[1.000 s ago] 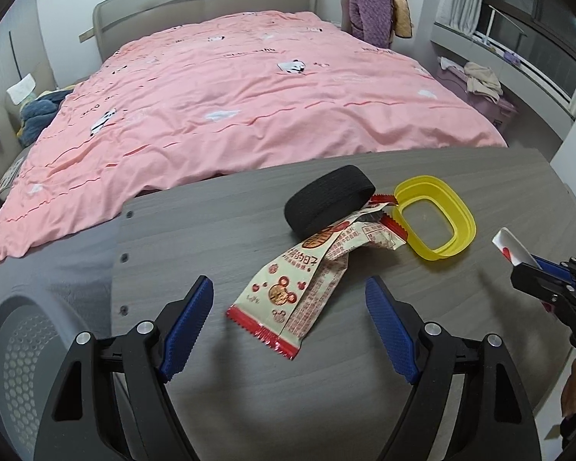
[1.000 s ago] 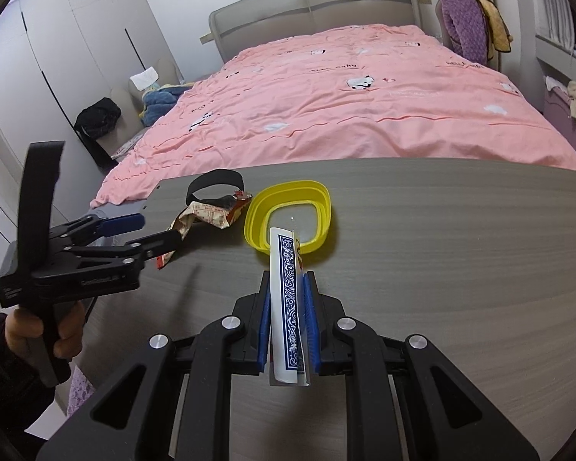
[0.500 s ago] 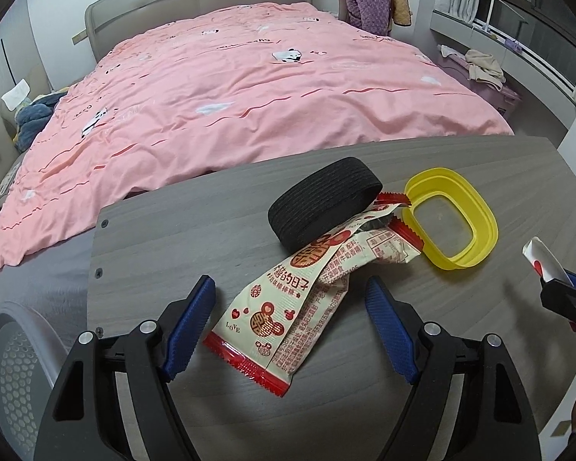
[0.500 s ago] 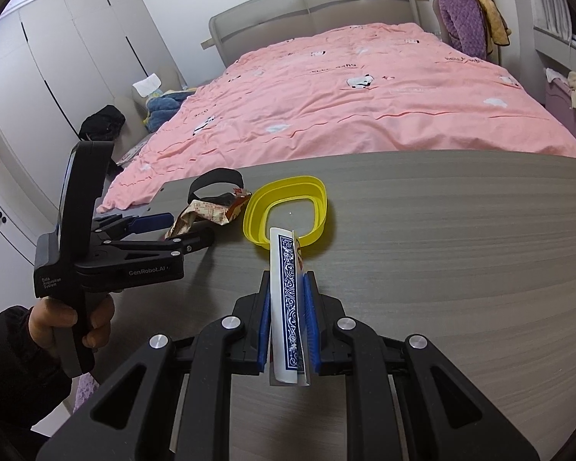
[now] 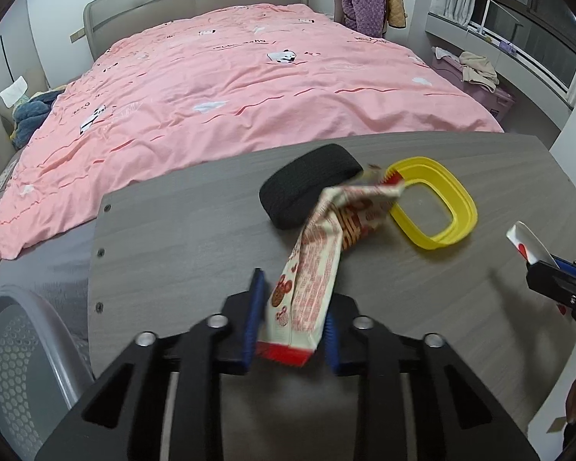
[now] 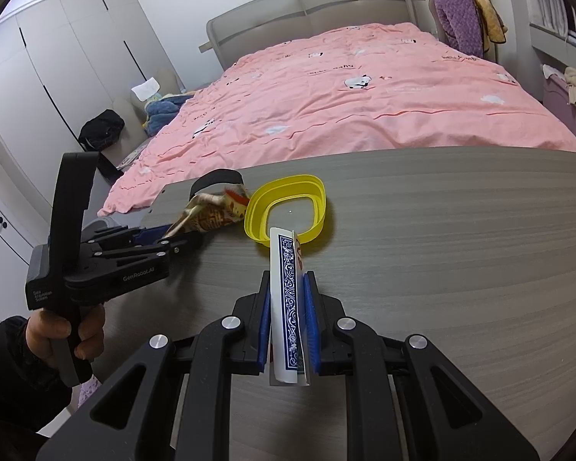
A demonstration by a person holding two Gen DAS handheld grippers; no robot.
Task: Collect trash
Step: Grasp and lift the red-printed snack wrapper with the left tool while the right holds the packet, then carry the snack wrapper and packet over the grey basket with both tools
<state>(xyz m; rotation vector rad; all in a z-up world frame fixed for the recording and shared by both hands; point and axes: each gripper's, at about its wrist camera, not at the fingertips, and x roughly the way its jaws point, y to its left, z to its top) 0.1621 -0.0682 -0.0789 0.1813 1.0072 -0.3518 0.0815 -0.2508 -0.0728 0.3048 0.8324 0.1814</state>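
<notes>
My left gripper (image 5: 292, 313) is shut on the near end of a cream and red snack wrapper (image 5: 318, 261). The wrapper's far end lies against a black elastic band (image 5: 307, 188) and a yellow plastic ring lid (image 5: 434, 207) on the grey table. My right gripper (image 6: 287, 322) is shut on a bent blue-patterned playing card (image 6: 286, 292), held just in front of the yellow lid (image 6: 288, 207). The left gripper also shows in the right wrist view (image 6: 180, 240), and the right gripper with the card shows at the right edge of the left wrist view (image 5: 533, 265).
The grey wood table (image 6: 460, 238) runs to a pink bed (image 5: 230, 84) behind it. A grey mesh chair (image 5: 15, 349) stands at the table's left end. A purple box with clothes (image 5: 480, 80) sits by the window.
My left gripper moved forward over the wrapper and shut on its near end, lifting it and dragging it a little. The right gripper has kept still with the card.
</notes>
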